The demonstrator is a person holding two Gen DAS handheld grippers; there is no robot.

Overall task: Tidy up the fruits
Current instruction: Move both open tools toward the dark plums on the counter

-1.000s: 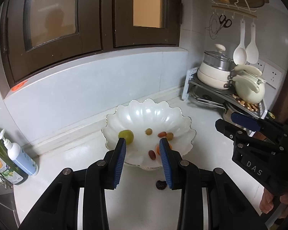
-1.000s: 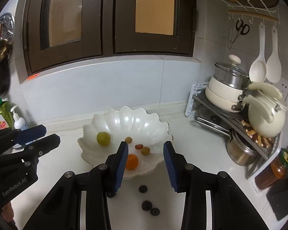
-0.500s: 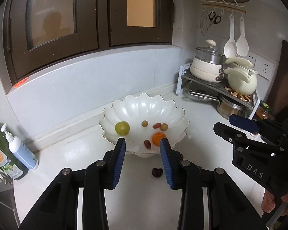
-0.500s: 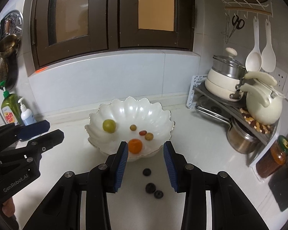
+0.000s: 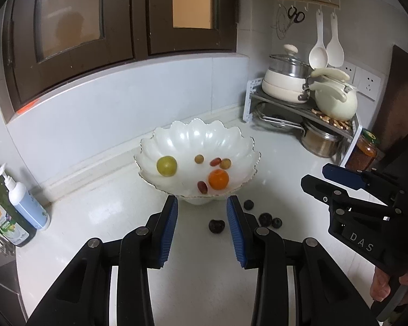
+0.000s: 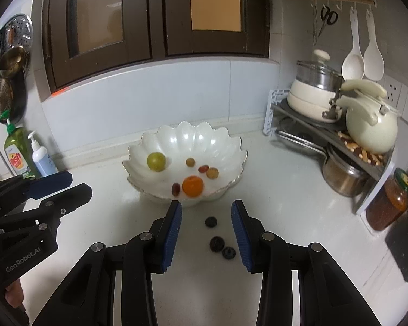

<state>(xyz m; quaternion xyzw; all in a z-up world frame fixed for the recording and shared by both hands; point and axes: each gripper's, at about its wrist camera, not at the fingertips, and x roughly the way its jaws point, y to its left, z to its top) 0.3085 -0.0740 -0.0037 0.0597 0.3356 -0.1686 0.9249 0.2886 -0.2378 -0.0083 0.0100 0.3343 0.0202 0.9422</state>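
Note:
A white scalloped bowl [image 5: 193,129] [image 6: 187,129] stands on the white counter. It holds a yellow-green fruit [image 5: 166,165] [image 6: 156,161], an orange [image 5: 218,179] [image 6: 193,186], a red grape [image 5: 202,187] and a few small grapes. Several dark fruits lie on the counter in front of it, among them a dark plum [image 5: 217,226] and a dark berry [image 6: 211,221]. My left gripper [image 5: 202,212] [image 6: 80,183] is open and holds nothing, just short of the bowl. At its right, my right gripper [image 6: 206,214] [image 5: 314,175] is open too, hovering over the dark fruits.
Two soap bottles [image 5: 19,206] stand at the left by the sink edge. A corner rack [image 6: 326,130] at the right carries pots and a cream kettle [image 6: 371,130], with a steel pot beneath. An orange-filled jar [image 6: 389,203] stands beside it. The tiled wall runs behind the bowl.
Both grippers have drawn back from the bowl and sunk a little. The bowl now looks farther off and more dark fruits on the counter have come into view. The jaws have kept their width.

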